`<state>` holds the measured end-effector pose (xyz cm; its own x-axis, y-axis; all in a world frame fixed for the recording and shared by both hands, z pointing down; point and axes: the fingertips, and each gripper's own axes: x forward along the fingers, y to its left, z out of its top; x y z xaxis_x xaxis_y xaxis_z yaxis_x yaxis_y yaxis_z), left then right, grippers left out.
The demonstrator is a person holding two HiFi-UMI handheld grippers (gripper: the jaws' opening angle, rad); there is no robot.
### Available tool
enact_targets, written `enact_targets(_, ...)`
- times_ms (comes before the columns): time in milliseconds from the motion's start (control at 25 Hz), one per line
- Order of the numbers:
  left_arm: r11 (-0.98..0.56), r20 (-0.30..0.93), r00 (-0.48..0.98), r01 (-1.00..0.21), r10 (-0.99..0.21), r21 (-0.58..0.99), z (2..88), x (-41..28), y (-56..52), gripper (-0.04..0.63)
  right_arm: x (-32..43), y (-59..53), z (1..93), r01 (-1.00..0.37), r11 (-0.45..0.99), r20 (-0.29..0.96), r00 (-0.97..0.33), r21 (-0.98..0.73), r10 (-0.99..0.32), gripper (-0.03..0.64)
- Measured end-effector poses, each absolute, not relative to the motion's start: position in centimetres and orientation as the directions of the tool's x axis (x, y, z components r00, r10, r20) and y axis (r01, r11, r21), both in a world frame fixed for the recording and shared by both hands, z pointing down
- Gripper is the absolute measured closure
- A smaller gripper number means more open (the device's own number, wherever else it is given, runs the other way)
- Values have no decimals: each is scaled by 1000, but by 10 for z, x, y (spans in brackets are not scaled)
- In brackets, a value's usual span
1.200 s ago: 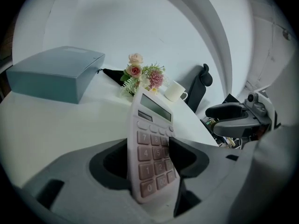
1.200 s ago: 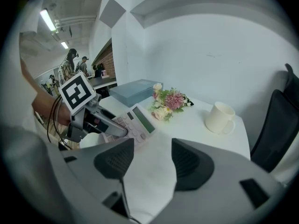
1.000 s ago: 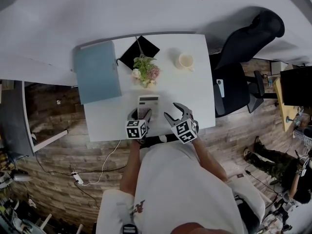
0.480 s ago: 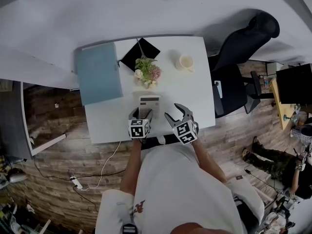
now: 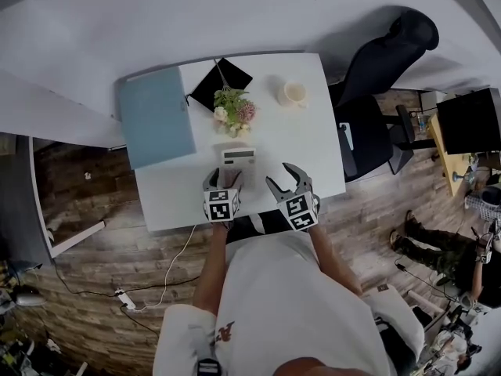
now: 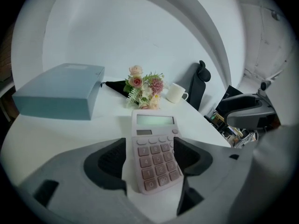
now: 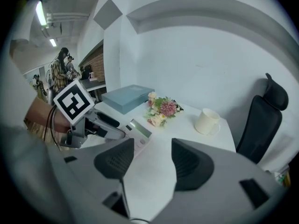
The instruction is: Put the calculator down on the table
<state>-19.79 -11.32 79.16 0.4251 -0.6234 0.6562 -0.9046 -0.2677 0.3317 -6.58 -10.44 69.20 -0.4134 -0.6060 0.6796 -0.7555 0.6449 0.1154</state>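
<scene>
A pale pink calculator (image 5: 238, 161) lies flat on the white table (image 5: 307, 149), keys up, near the front edge. My left gripper (image 5: 223, 179) straddles its near end (image 6: 155, 148). The jaws have just been opening and stand open, with the calculator between them. The left pad (image 6: 108, 158) is clear of it and the right pad (image 6: 188, 154) is close beside its edge. My right gripper (image 5: 286, 180) hovers open and empty just right of the calculator (image 7: 138, 135), with bare table between its pads (image 7: 191, 164).
A blue-grey box (image 5: 156, 116) lies at the table's left. A small flower bunch (image 5: 233, 114), a black flat item (image 5: 221, 79) and a white mug (image 5: 294, 93) sit behind the calculator. A black office chair (image 5: 376, 77) stands at the right.
The left jaws have spread slightly around the calculator, which stays on the table. Both hands have hardly shifted.
</scene>
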Motion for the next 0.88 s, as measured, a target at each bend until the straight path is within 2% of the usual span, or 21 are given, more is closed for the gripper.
enact_targets(400, -255, 518, 311, -950, -797, 179, 680, -218, -123, 285, -67, -114, 642, -764, 640, 531, -509, 85, -678, 360)
enact_targets(880, -283, 213, 257, -953, -943, -105, 519, -185, -73, 282, -56, -79, 536, -733, 671, 279, -625, 110, -729, 359)
